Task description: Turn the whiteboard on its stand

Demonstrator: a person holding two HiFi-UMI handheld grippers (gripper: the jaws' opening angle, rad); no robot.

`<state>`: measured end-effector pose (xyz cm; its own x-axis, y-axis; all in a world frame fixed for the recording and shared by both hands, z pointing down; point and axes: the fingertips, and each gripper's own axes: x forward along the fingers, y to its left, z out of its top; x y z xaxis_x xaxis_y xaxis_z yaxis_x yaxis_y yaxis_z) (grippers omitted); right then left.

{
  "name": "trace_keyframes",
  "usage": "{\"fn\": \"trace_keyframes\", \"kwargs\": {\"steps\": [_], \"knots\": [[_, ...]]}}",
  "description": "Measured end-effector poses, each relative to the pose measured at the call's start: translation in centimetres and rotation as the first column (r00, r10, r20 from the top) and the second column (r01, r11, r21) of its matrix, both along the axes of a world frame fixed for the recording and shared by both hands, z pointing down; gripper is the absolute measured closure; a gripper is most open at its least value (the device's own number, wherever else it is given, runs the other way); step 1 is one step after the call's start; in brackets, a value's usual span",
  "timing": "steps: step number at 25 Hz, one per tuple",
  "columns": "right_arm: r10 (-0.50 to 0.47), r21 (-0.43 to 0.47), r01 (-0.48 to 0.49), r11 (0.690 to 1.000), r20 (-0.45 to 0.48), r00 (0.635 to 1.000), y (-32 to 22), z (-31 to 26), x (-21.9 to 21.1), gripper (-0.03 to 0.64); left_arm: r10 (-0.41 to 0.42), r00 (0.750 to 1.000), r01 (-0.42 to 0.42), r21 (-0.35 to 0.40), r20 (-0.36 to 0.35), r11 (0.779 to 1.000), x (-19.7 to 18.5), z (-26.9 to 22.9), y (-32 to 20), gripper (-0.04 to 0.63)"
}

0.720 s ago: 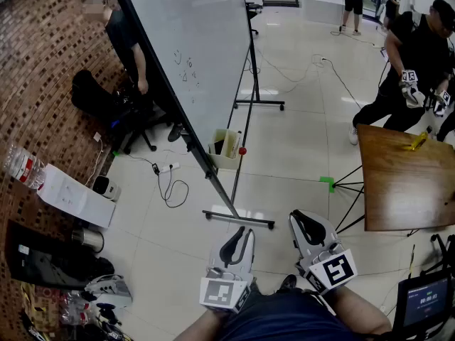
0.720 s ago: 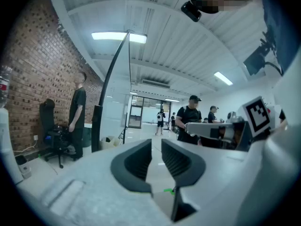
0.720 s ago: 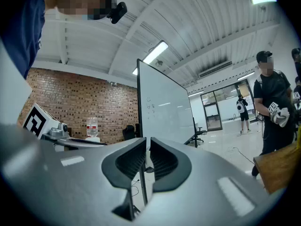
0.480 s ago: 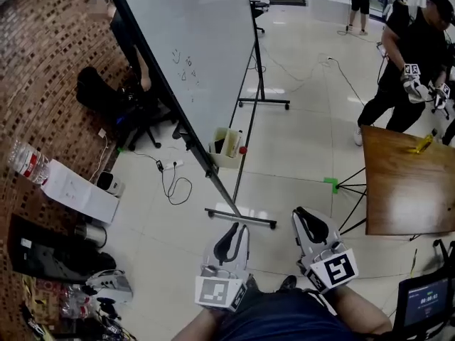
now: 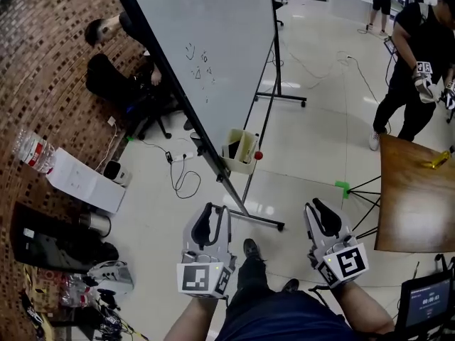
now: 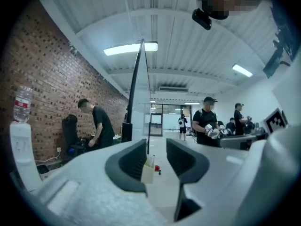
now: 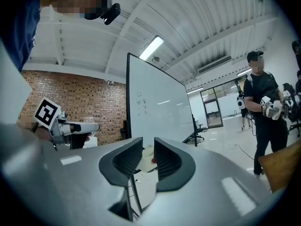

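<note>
The whiteboard (image 5: 213, 48) stands tilted on its wheeled stand (image 5: 254, 217), with a few small marks on its face. A pale box (image 5: 242, 150) and a red knob (image 5: 259, 155) hang at its lower edge. My left gripper (image 5: 213, 210) is low and short of the stand's foot, its jaws a little apart with nothing between them. My right gripper (image 5: 318, 208) is to the right, apart from the stand, also slightly open and empty. In the left gripper view the board (image 6: 134, 93) shows edge-on beyond the gripper (image 6: 156, 147). In the right gripper view its face (image 7: 155, 107) rises past the gripper (image 7: 148, 147).
A seated person (image 5: 117, 69) is behind the board by the brick wall. Another person (image 5: 419, 55) with grippers stands at upper right. A wooden table (image 5: 416, 197) is at right. Cables (image 5: 181, 180), a white box (image 5: 82, 183) and a water bottle (image 5: 28, 151) lie at left.
The view has moved forward and the board's stand now lies closer. My left gripper has shifted to the left, and a foot has come into view between the grippers.
</note>
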<state>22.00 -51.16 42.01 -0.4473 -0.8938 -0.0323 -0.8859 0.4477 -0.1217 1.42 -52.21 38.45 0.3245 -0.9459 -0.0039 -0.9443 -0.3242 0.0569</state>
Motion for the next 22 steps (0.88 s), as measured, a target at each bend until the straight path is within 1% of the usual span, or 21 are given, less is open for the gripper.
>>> {"fn": "trace_keyframes", "kwargs": {"steps": [2,3,6,7,8,10,11,13,15,17,19,22], "knots": [[0.020,-0.009,-0.021,1.000,-0.018,1.000,-1.7,0.3,-0.1,0.529,-0.023,1.000,0.023,0.027,-0.006,0.999,-1.3,0.0,-2.2,0.454],[0.029,-0.016,-0.029,0.999,-0.022,0.999,-2.5,0.3,-0.4,0.529,-0.033,0.999,0.033,0.034,-0.010,0.999,-2.0,0.1,-3.5,0.441],[0.042,-0.047,-0.042,0.998,-0.013,0.999,-5.3,0.1,-2.0,0.529,-0.048,0.999,0.048,0.021,-0.017,0.999,-4.2,0.1,-7.4,0.431],[0.050,-0.061,-0.051,0.997,-0.019,0.999,-6.1,-0.1,-2.4,0.529,-0.044,0.999,0.044,0.012,-0.017,0.999,-4.6,0.1,-8.5,0.416],[0.057,-0.065,-0.059,0.996,-0.027,0.998,-6.8,-0.3,-2.7,0.531,-0.035,0.999,0.035,0.007,-0.011,0.999,-4.7,0.2,-9.4,0.382],[0.075,-0.061,-0.078,0.995,-0.037,0.996,-8.0,-0.8,-3.4,0.531,-0.007,1.000,0.007,0.012,0.027,1.000,-4.5,0.6,-10.7,0.301],[0.088,-0.060,-0.090,0.994,-0.037,0.995,-8.7,-1.0,-3.7,0.531,0.012,0.998,-0.013,0.020,0.054,1.000,-4.3,0.8,-11.2,0.284],[0.095,-0.055,-0.097,0.994,-0.035,0.995,-10.0,-1.2,-4.4,0.529,0.062,0.994,-0.064,0.021,0.093,0.998,-3.8,1.3,-12.2,0.279],[0.086,-0.066,-0.088,0.994,-0.032,0.996,-11.2,-1.0,-5.1,0.529,0.114,0.989,-0.114,-0.002,0.090,0.993,-2.9,1.9,-13.0,0.275],[0.068,-0.081,-0.072,0.994,-0.048,0.997,-12.0,-0.5,-5.6,0.523,0.148,0.985,-0.146,-0.026,0.085,0.989,-2.0,2.3,-13.5,0.276],[0.044,-0.074,-0.048,0.996,-0.050,0.998,-12.8,-0.4,-6.0,0.525,0.162,0.983,-0.158,-0.047,0.084,0.986,-1.4,2.7,-13.9,0.276],[0.034,-0.077,-0.034,0.996,-0.006,0.999,-14.2,-1.4,-7.0,0.525,0.154,0.985,-0.149,-0.067,0.072,0.987,-1.4,3.1,-14.7,0.278]]}}
